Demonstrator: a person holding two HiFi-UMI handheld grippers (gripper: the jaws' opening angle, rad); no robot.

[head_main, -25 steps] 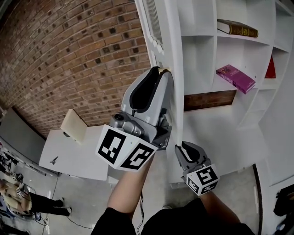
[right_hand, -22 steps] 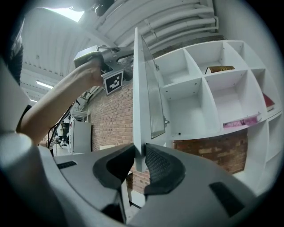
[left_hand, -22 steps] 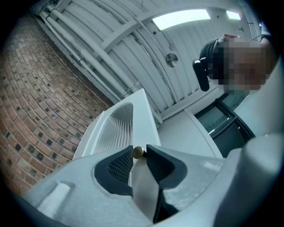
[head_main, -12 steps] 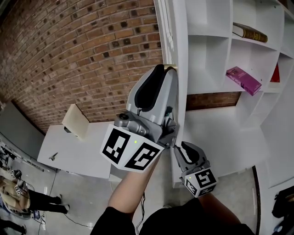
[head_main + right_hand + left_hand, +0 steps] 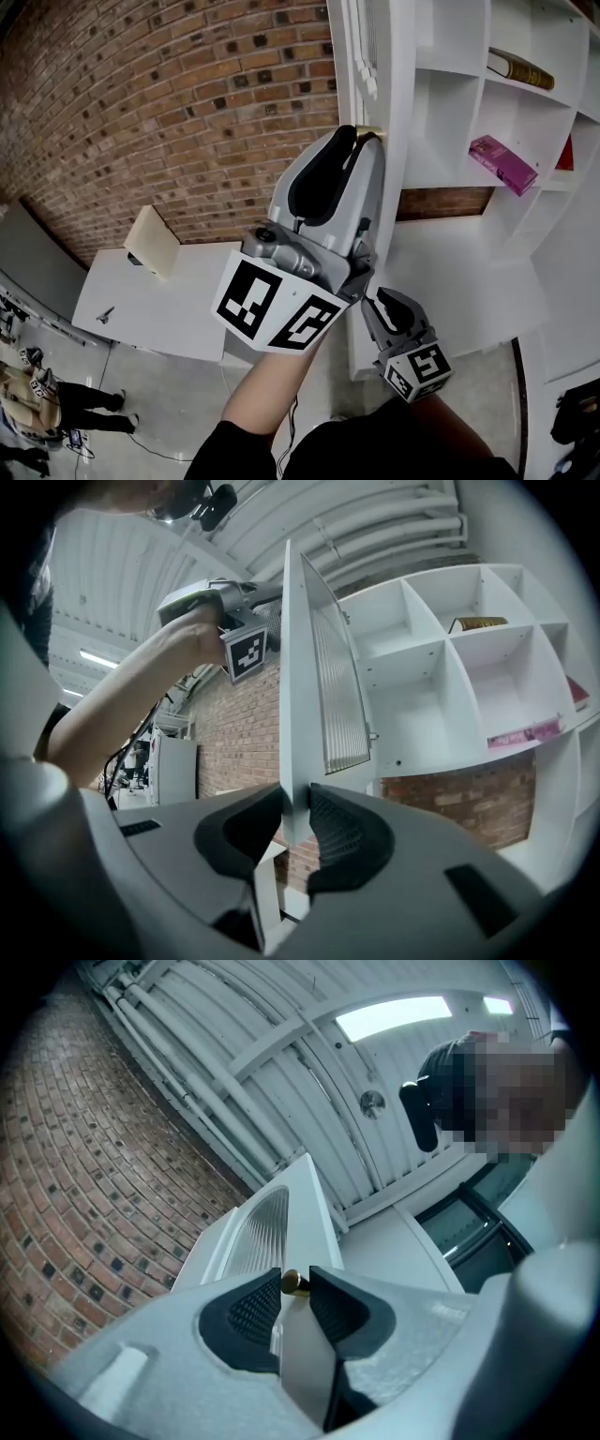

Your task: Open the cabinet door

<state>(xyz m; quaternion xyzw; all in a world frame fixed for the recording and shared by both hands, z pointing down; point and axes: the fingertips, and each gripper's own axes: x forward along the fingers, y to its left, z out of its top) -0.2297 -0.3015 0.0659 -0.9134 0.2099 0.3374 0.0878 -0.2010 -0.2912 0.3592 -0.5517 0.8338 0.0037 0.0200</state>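
The cabinet door (image 5: 392,66) has swung farther off the shelves (image 5: 450,122) and stands edge-on, seemingly almost fully open. The left gripper (image 5: 362,137) jaws pinch its edge at the brass knob (image 5: 294,1282). The right gripper (image 5: 372,300) jaws clamp narrowly on its lower edge.

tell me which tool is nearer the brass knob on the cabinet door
Left. The left tool is clamped on the brass knob; the right tool grips the cabinet door edge well below it.
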